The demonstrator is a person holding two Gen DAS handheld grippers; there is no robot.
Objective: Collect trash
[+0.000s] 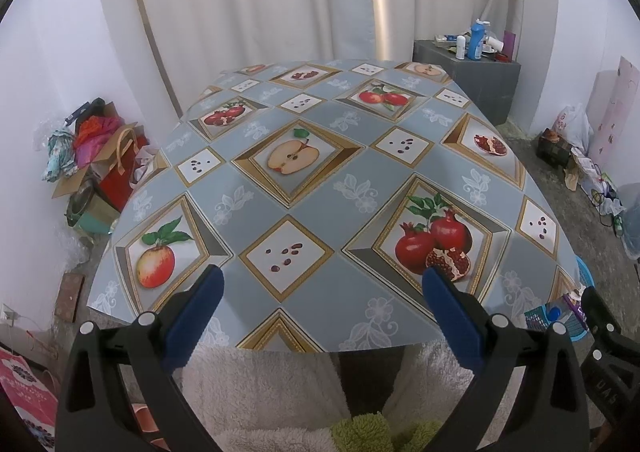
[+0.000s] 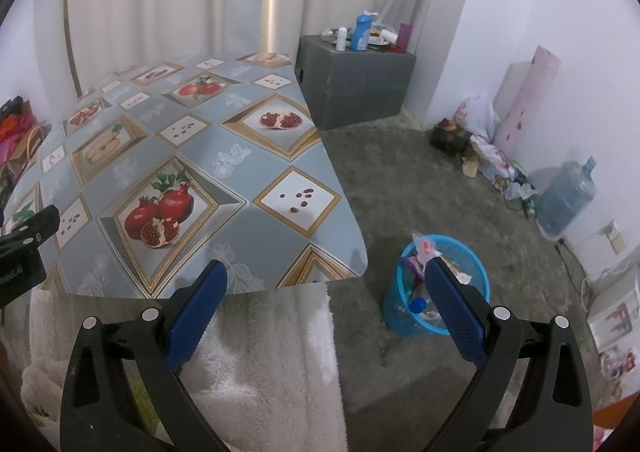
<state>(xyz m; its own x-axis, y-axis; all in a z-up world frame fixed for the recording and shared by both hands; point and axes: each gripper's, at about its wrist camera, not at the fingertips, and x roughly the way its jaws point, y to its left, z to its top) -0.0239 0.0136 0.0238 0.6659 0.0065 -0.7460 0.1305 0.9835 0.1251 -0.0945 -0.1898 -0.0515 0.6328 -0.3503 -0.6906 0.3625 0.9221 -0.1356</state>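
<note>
Left gripper [image 1: 322, 280]: jaws spread wide, nothing held
Right gripper [image 2: 326, 274]: jaws spread wide, nothing held

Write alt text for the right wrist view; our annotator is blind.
An open, empty right gripper hovers at the corner of a table covered in a fruit-print cloth. A blue mesh bin full of wrappers and a bottle stands beside it on grey carpet.

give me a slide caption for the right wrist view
Open right gripper over the table edge, blue trash basket full on the carpet.
</note>
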